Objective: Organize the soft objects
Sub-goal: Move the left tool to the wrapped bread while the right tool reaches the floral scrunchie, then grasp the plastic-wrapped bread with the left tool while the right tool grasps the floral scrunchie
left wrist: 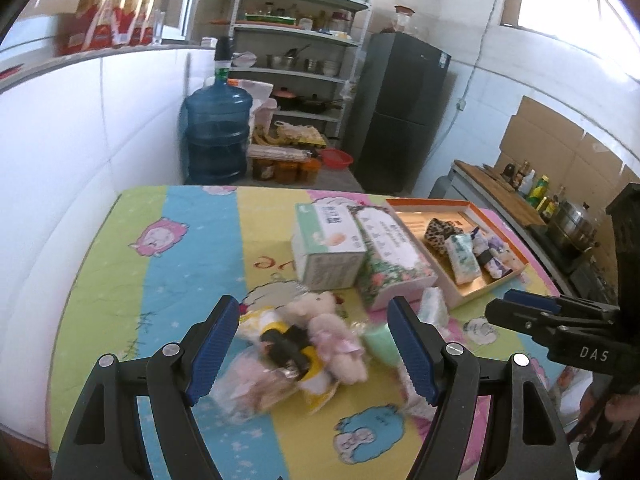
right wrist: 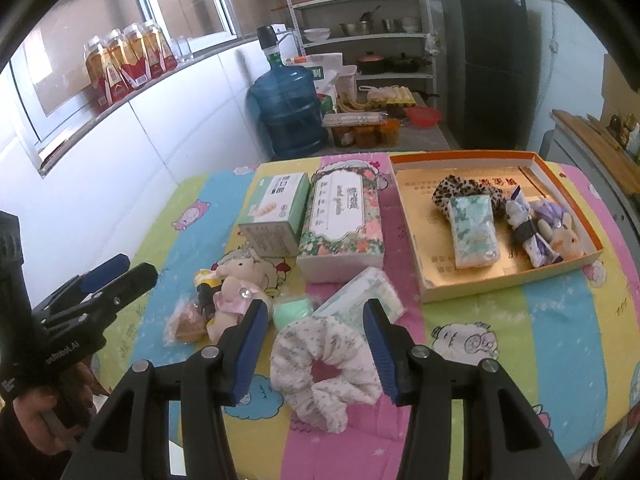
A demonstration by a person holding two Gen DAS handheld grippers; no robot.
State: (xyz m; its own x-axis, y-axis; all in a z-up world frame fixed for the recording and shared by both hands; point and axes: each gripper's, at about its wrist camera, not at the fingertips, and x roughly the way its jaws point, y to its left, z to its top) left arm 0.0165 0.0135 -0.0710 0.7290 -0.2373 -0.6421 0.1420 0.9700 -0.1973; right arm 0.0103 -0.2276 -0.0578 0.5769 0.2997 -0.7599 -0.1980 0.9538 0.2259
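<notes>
The left gripper (left wrist: pixel 314 344) is held open above a pink plush bear with a black and yellow band (left wrist: pixel 320 332), near the table's front edge. The right gripper (right wrist: pixel 316 344) is also open, and a white ruffled fabric scrunchie (right wrist: pixel 326 368) lies between its fingers. A shallow orange-rimmed cardboard box (right wrist: pixel 560 176), where soft objects are kept, is seen far right on the colourful striped tablecloth (right wrist: pixel 540 344).
</notes>
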